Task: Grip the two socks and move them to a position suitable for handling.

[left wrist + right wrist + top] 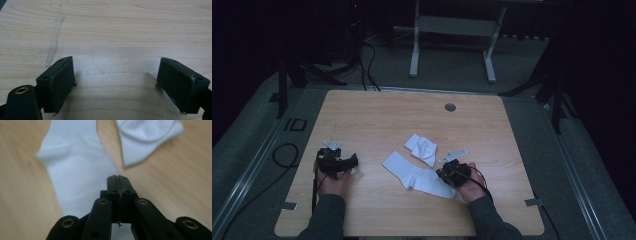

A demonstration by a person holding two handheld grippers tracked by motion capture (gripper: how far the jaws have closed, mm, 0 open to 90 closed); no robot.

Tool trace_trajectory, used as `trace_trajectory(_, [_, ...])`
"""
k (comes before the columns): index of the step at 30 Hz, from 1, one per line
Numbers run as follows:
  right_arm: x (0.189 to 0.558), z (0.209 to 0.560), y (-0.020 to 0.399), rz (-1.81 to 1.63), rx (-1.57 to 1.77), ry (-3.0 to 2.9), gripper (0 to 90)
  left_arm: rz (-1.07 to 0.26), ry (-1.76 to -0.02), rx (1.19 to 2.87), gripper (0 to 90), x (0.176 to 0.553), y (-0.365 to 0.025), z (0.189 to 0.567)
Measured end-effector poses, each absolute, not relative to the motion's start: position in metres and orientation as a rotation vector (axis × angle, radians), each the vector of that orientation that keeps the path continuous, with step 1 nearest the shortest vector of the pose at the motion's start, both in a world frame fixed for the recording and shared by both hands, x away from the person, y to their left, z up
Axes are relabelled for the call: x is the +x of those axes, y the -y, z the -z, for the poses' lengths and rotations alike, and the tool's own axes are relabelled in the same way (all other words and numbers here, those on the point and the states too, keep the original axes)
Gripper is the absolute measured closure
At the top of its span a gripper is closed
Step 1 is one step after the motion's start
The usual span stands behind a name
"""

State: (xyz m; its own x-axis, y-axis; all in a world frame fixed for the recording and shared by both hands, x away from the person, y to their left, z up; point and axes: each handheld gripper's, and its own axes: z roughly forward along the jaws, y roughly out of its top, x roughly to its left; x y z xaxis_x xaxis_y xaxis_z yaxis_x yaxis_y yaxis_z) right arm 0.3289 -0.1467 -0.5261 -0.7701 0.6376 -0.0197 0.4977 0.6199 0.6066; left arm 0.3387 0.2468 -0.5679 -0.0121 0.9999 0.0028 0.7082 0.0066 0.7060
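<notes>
In the right gripper view, our right gripper point(117, 178) has its two black jaws pressed flat together, pad against pad. They sit over a long white sock point(75, 170). Whether a fold of its cloth is pinched between the pads we cannot tell, since the jaws hide that spot. The sock runs out from under the jaw tips and away ahead and to the left of them, lying flat on the wood. Further ahead and to the right of the tips, just beside the long sock without clearly touching it, lies a second white sock point(147, 137), bunched and folded.

In the left gripper view, our left gripper point(116, 82) has its jaws spread wide apart, with nothing but bare wooden table point(112, 37) between and ahead of them. A faint pale streak marks the wood ahead of the left jaw.

From the high view, the right gripper point(447, 172) rests at one end of the long sock point(414, 175), the folded sock point(422, 148) just beyond it, and the left gripper point(337, 162) is well apart from both socks, near the table's point(387, 110) other side.
</notes>
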Motion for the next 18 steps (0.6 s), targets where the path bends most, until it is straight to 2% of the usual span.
trace_trajectory(10, [0.362,0.532,0.117,-0.858,0.964,-2.561,86.8,-0.735,-1.77,1.751,14.5,0.339,-0.247,0.568])
trace_trajectory(18, [0.37,0.543,0.122,-0.804,0.985,-2.583,86.9,-0.735,-1.767,1.751,14.5,0.339,-0.246,0.568])
